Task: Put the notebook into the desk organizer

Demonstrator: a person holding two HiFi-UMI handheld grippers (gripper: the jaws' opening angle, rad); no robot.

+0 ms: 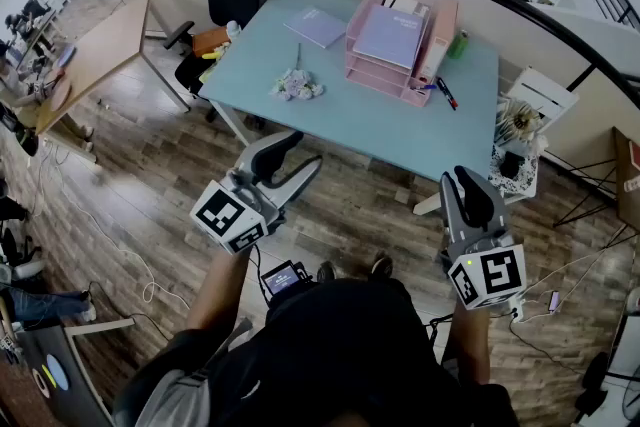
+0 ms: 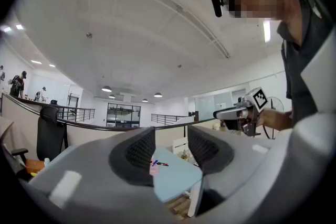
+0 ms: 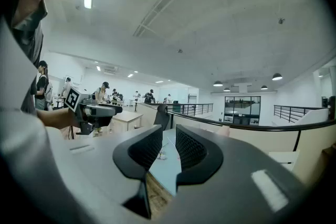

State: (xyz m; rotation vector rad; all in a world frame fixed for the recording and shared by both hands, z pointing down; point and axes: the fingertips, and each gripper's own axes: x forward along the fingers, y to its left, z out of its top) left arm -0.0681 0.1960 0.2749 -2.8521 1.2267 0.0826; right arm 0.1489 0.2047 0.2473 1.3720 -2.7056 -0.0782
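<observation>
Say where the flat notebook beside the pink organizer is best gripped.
Probably its near-left edge, approached low from the front-left of the table: the notebook lies flat and thin, and the desk organizer crowds its right side.

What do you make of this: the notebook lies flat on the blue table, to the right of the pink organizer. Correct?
Not quite. The head view shows the notebook lying flat on the blue table to the left of the pink organizer, not the right.
</observation>
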